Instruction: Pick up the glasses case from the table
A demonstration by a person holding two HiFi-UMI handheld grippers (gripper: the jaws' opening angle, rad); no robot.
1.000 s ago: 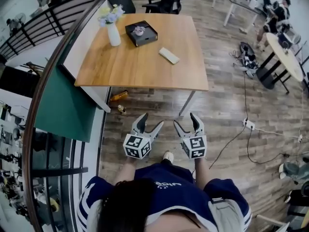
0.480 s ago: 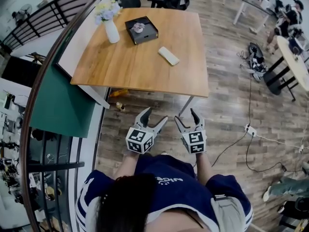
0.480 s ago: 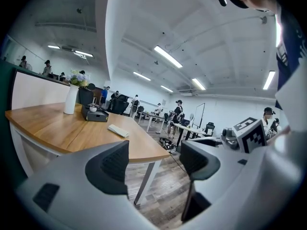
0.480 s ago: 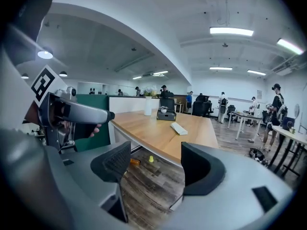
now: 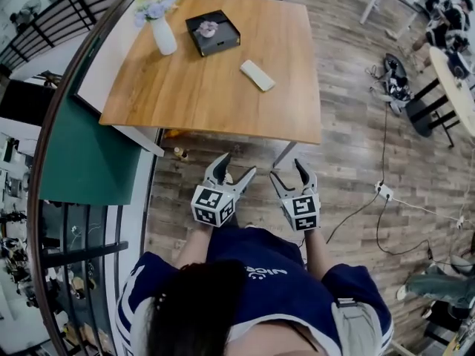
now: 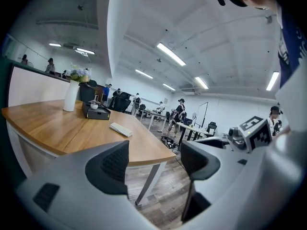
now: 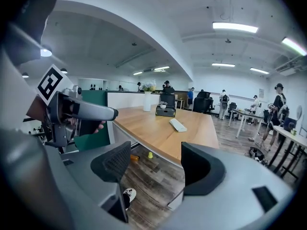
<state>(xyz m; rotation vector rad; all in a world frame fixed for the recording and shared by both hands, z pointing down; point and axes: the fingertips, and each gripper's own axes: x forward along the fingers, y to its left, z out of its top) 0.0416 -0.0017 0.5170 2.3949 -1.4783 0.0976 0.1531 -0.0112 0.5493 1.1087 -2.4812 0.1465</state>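
Your left tool (image 5: 237,165) and right tool (image 5: 286,169) are open and empty; the pale, oblong glasses case (image 5: 257,75) lies well ahead on the tabletop (image 5: 200,99).

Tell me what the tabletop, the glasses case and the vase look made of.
Tabletop: wood or wood veneer, matte, with tan grain lines showing. Glasses case: pale and smooth, possibly plastic; too small to tell. Vase: plain white, likely ceramic.

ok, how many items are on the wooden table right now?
3: a vase of flowers at the far left corner, a black box just right of it, and the pale glasses case nearer the middle, lying apart. The box has something small inside, not counted.
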